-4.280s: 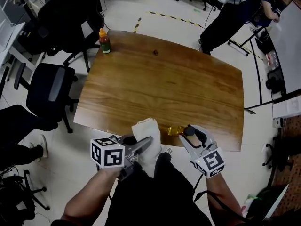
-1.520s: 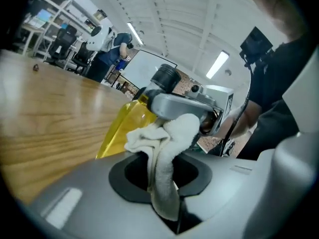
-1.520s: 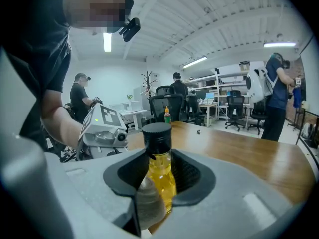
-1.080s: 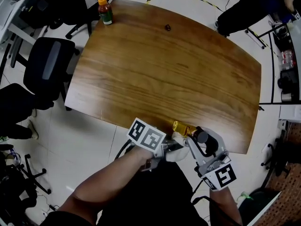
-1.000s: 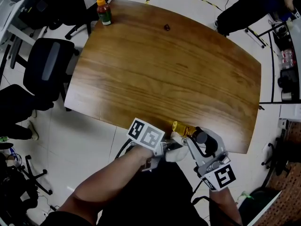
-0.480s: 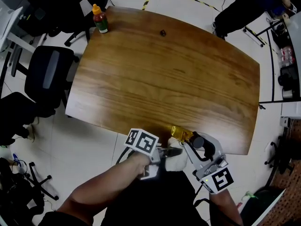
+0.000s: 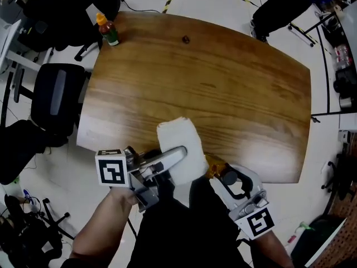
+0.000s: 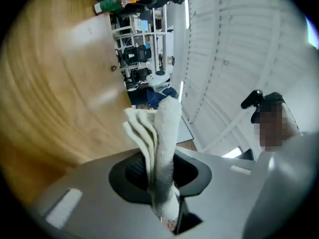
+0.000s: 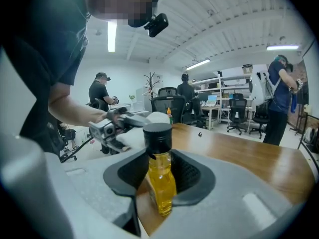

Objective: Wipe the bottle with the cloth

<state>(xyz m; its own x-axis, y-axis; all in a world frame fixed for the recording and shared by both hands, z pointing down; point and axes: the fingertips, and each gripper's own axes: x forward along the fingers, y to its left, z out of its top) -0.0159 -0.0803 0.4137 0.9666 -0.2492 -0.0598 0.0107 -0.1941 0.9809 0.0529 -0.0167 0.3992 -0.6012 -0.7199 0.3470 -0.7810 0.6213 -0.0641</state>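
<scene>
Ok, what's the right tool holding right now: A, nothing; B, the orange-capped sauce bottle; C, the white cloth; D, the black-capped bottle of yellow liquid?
D: the right tool is shut on the black-capped bottle of yellow liquid, while the cloth is pinched in the left tool.

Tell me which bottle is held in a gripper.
The black-capped clear bottle of yellow liquid, clamped in the right gripper; the orange-capped red sauce bottle stands free at the wooden table's far corner.

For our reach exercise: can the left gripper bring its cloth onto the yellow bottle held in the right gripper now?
Probably yes: the cloth in the left gripper sits right beside the yellow bottle in the right gripper, nothing between.
</scene>
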